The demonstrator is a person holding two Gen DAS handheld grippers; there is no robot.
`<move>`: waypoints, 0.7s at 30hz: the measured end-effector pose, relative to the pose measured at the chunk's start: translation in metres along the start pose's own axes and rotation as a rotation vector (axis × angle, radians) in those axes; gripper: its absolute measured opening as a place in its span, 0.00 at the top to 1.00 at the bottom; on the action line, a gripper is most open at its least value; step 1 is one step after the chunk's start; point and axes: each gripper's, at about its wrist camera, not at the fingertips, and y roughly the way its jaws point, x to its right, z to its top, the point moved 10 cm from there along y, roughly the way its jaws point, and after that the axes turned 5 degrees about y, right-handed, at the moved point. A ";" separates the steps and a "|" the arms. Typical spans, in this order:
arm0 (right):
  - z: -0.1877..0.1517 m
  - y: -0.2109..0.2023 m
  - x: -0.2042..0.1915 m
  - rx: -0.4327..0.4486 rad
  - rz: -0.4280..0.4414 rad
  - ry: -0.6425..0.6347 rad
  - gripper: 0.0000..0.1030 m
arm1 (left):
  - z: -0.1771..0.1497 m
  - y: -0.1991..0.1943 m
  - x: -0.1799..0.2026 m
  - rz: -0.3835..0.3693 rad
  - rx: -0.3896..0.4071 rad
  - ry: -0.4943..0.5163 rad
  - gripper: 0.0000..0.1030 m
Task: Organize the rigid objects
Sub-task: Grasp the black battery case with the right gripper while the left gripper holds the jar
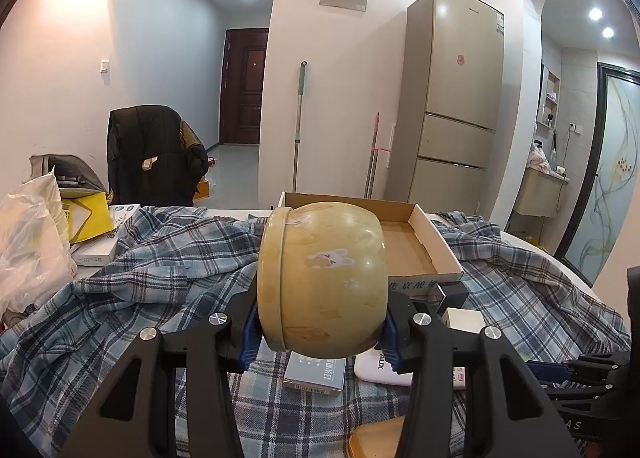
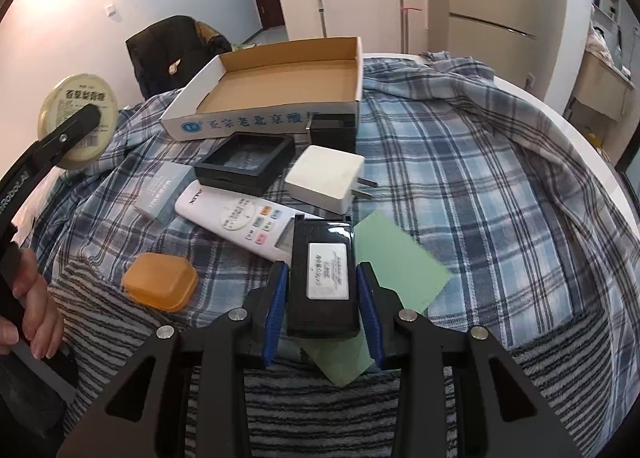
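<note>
My left gripper (image 1: 320, 338) is shut on a round yellow tin (image 1: 324, 282) and holds it on its side above the plaid cloth. The same tin (image 2: 78, 121) shows at the left of the right wrist view, its printed lid facing the camera. My right gripper (image 2: 322, 286) points steeply down, and its blue pads press both long sides of a black box with a white label (image 2: 324, 278). That box lies partly on a green card (image 2: 396, 254) and touches a white remote (image 2: 236, 217). An open cardboard tray (image 2: 280, 73) stands behind, with nothing in it.
On the plaid cloth (image 2: 480, 177) lie a white plug charger (image 2: 326, 177), a black adapter (image 2: 334, 129), a shallow black tray (image 2: 244, 161), a small grey-blue box (image 2: 162, 193) and an orange case (image 2: 160, 286). A hand (image 2: 36, 298) grips the left tool. Bags (image 1: 32, 242) sit far left.
</note>
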 end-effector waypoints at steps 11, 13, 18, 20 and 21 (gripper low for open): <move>0.011 0.012 -0.002 0.013 -0.001 0.052 0.56 | 0.000 0.001 0.000 0.004 0.005 -0.001 0.51; 0.008 0.015 0.002 0.001 -0.007 0.063 0.65 | 0.000 0.001 0.000 0.003 0.004 0.000 0.51; 0.006 0.014 0.004 0.015 0.021 0.080 0.68 | 0.000 0.001 0.001 0.005 0.007 0.007 0.51; 0.006 0.014 0.003 0.022 0.009 0.067 0.68 | 0.000 0.001 0.000 0.006 0.011 0.010 0.51; 0.006 0.014 0.002 0.024 0.007 0.064 0.68 | 0.000 0.001 0.001 0.005 0.009 0.008 0.51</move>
